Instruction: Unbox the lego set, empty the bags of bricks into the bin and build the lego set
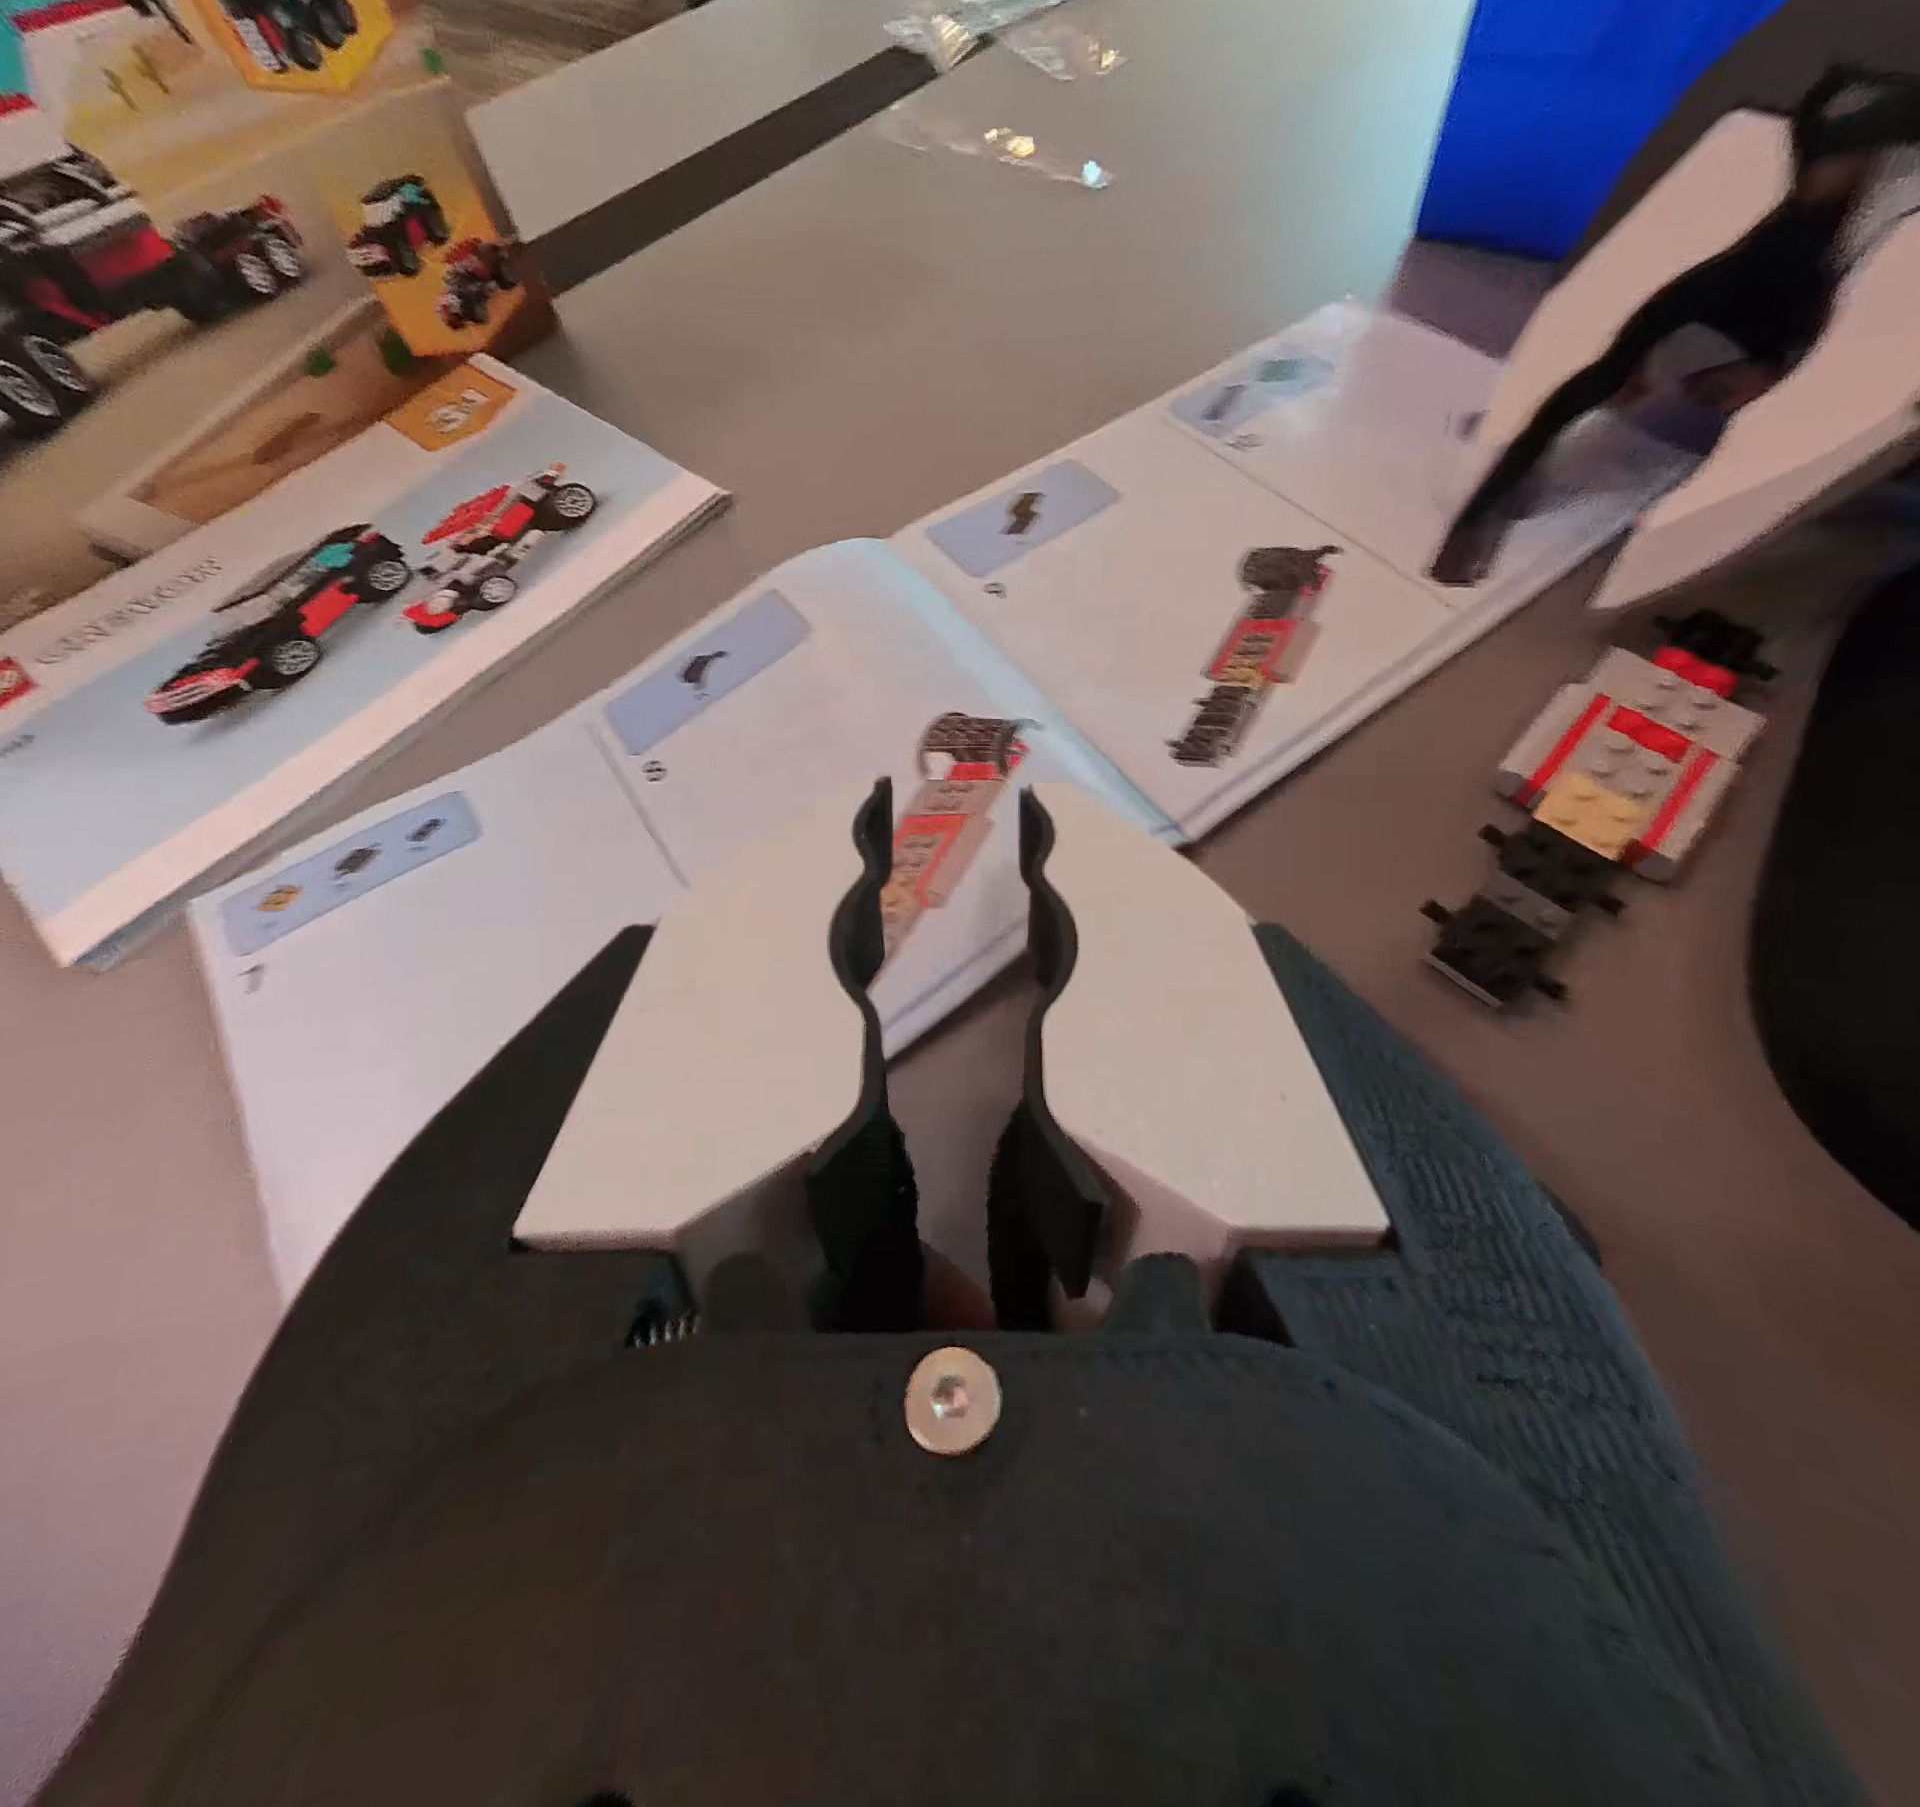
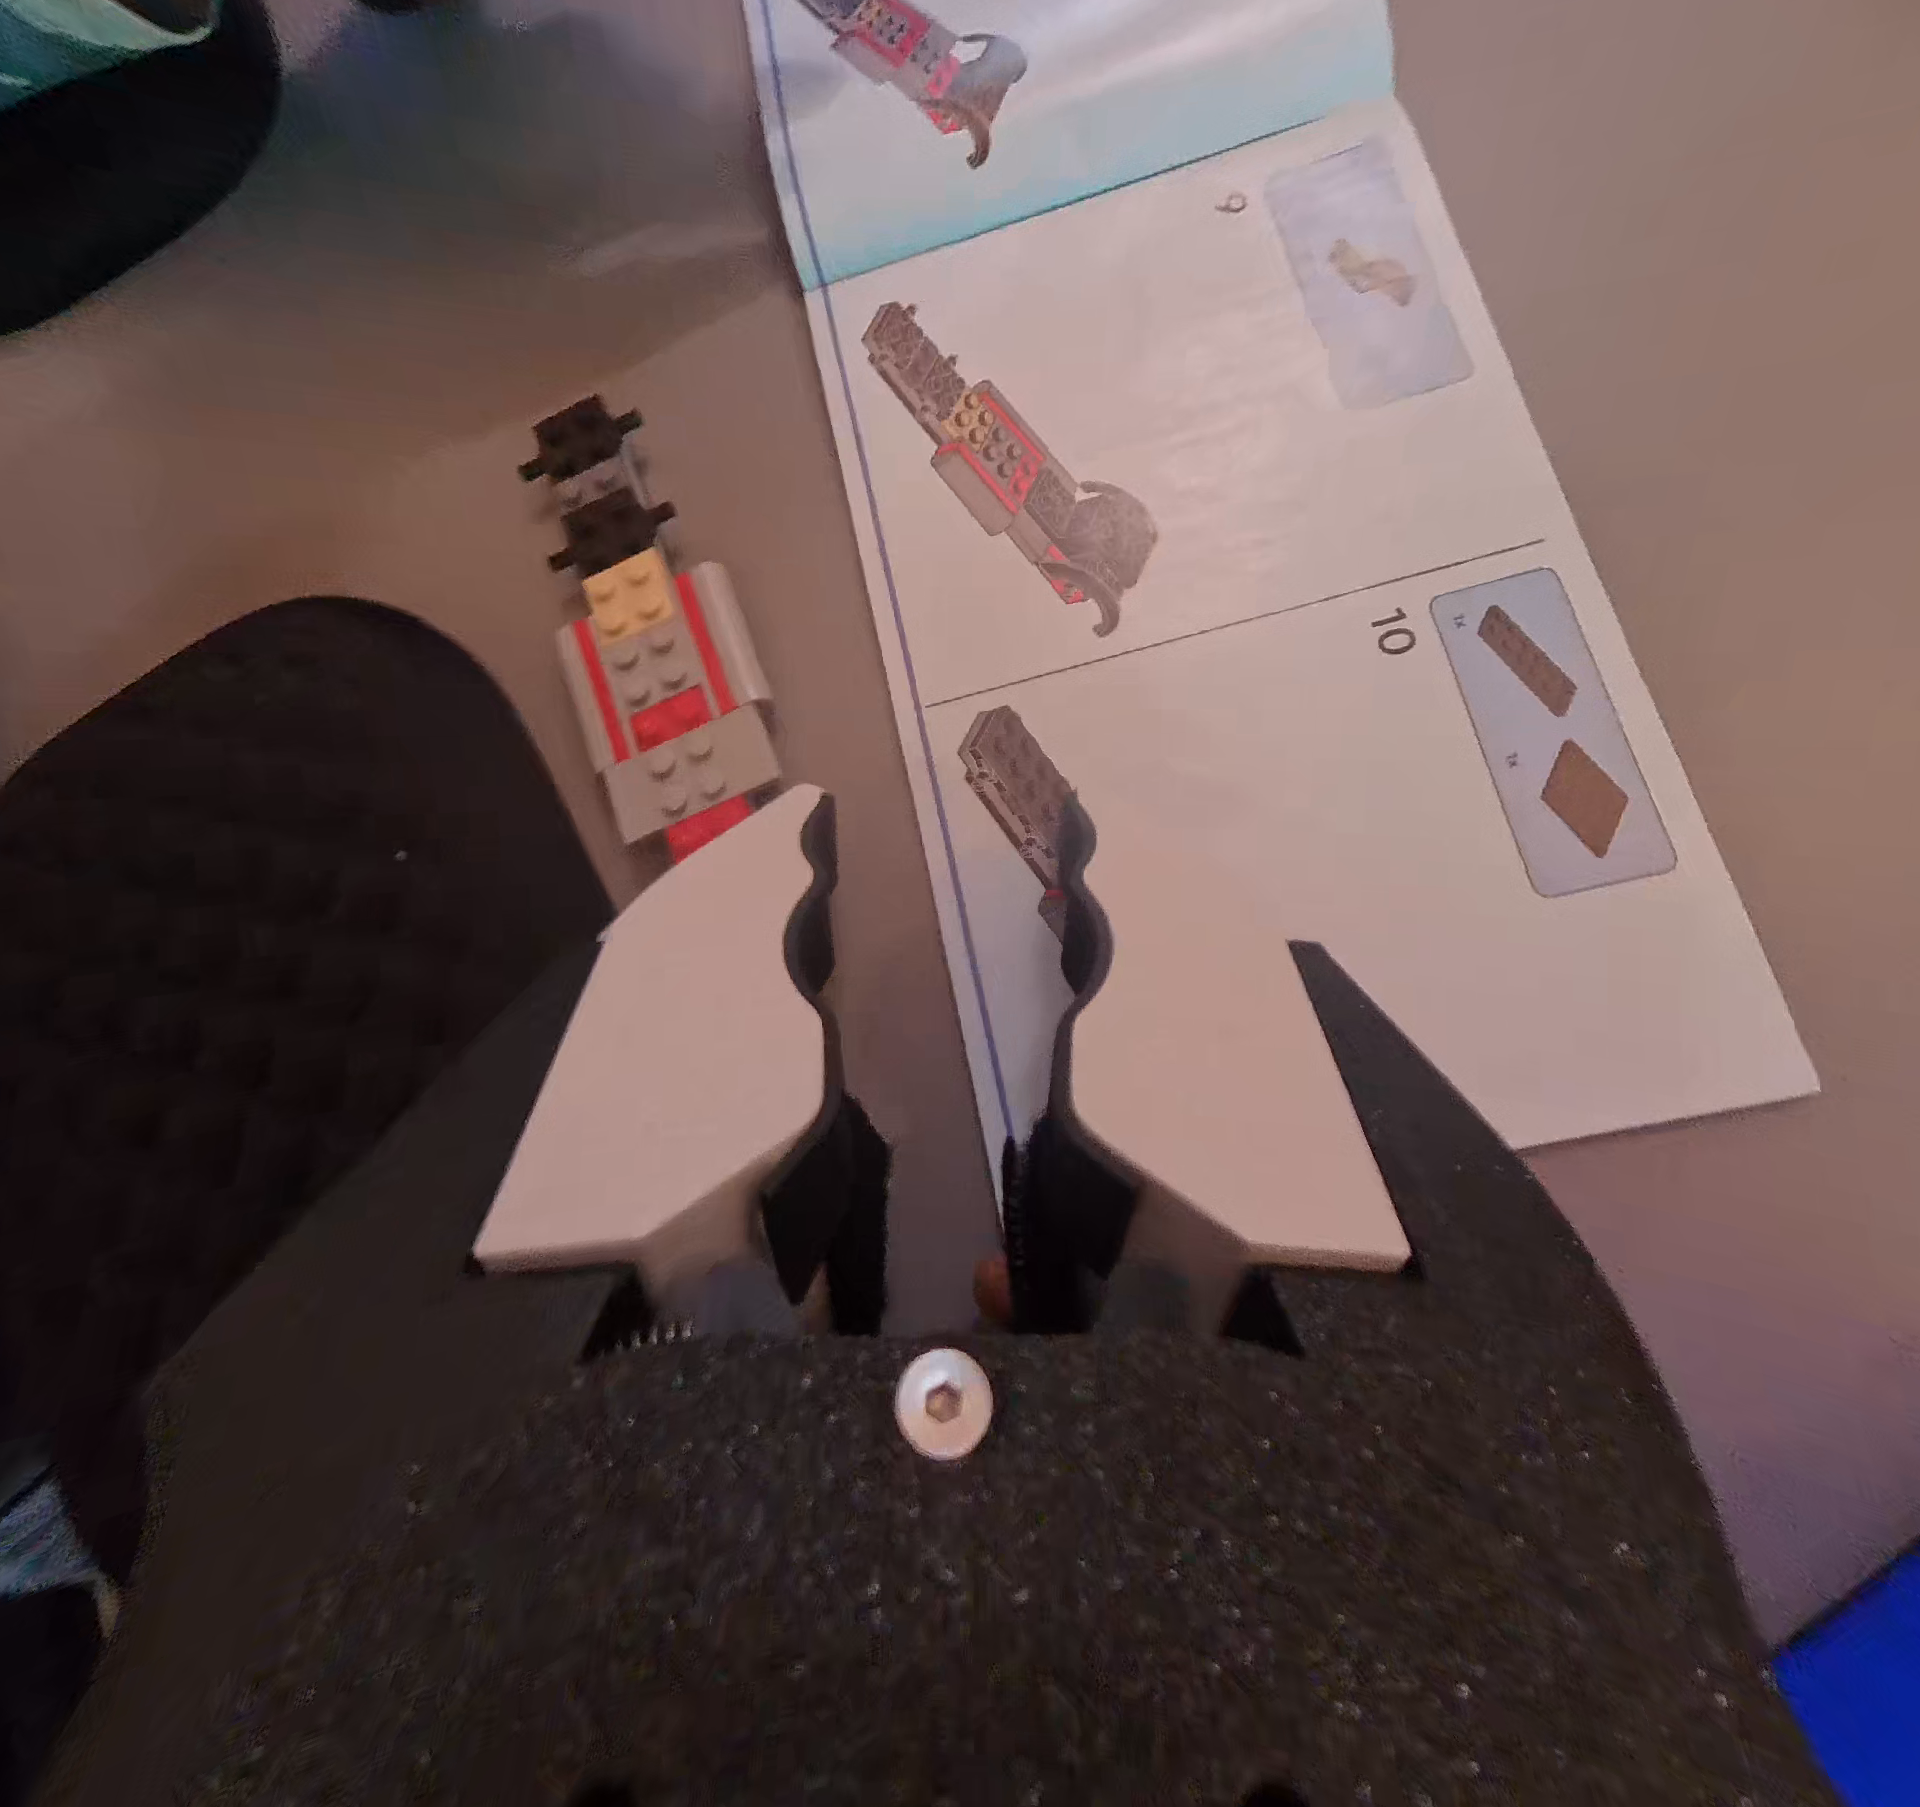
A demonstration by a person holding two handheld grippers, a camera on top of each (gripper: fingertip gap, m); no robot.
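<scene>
A partly built lego chassis (image 1: 1605,801), grey, red, tan and black, lies flat on the grey table; it also shows in the right wrist view (image 2: 649,651). An open instruction booklet (image 1: 810,801) lies beside it and shows in the right wrist view (image 2: 1247,562) too. My left gripper (image 1: 956,801) is open and empty, hovering over the booklet's left pages. My right gripper (image 2: 951,817) is open and empty, just short of the chassis's red end, over the booklet's edge. It shows at the right in the left wrist view (image 1: 1538,573).
The lego box (image 1: 239,188) and a second closed booklet (image 1: 343,625) lie at the left. Empty clear bags (image 1: 997,22) lie far back on the table. A blue bin (image 1: 1590,53) stands at the back right. A dark rounded object (image 2: 239,978) sits left of the chassis. The gap from one gripper's tips to the other's is roughly 15 centimeters.
</scene>
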